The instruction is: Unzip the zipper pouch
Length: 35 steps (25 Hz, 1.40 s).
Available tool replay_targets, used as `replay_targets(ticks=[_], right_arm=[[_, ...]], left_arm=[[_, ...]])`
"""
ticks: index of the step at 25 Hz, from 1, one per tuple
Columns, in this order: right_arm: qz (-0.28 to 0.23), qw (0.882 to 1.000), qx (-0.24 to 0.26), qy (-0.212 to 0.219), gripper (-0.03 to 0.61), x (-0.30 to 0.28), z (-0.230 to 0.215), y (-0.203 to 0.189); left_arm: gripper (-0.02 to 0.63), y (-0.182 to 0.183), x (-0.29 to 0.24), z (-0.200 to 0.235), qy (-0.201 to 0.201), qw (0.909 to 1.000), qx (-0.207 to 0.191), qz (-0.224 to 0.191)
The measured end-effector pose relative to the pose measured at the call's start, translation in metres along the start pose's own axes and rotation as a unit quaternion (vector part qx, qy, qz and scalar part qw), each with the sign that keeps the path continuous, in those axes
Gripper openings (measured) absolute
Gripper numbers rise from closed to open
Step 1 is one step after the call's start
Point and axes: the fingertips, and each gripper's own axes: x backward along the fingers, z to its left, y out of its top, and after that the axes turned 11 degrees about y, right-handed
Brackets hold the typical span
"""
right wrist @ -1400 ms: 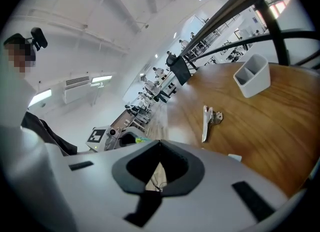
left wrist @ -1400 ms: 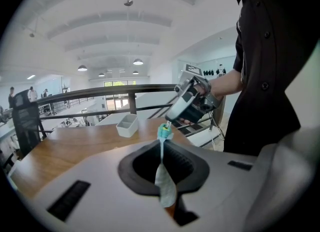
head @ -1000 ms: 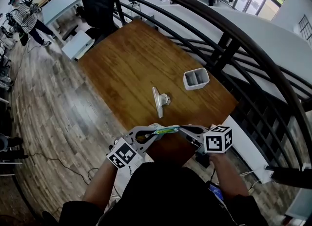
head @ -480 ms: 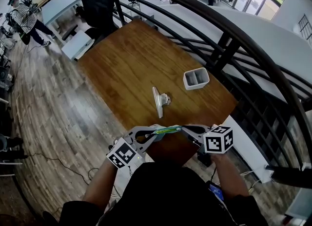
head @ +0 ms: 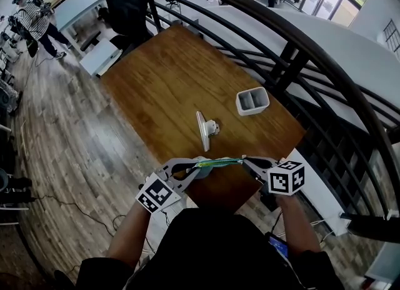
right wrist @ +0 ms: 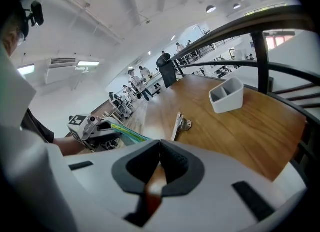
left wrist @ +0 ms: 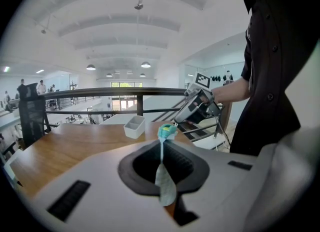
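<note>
A brown wooden table (head: 169, 82) stands on plank floor (head: 62, 139), with a black railing (head: 294, 39) curving from 12 to 4 o'clock. The zipper pouch (head: 219, 164) hangs taut over the table's 6 o'clock edge. The left gripper (head: 192, 169) is clamped on one end and the right gripper (head: 247, 160) is pinched closed on the other. A metal clip (head: 203, 129) lies mid-table, and a white holder (head: 252, 101) sits at its 2 o'clock.

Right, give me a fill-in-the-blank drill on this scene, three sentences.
The left gripper is ___ on the zipper pouch.
The white container has ___ compartments.
The metal clip lies on the wooden ___.
Missing words: shut; two; table.
</note>
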Motion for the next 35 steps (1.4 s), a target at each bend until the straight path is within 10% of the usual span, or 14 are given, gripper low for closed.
replay_targets(ticks=[24,35], right_arm=[[-0.002,0.999,0.012,-0.04,0.0,0.009,-0.013,0.0],[-0.003,0.987,0.13,-0.097,0.0,0.004,-0.005,0.033]], left_arm=[[0.015,-0.011,0.001,-0.003,0.009,0.9999,0.005,0.01],[0.018,-0.014,-0.012,0.025,0.052,0.9983,0.024,0.007]])
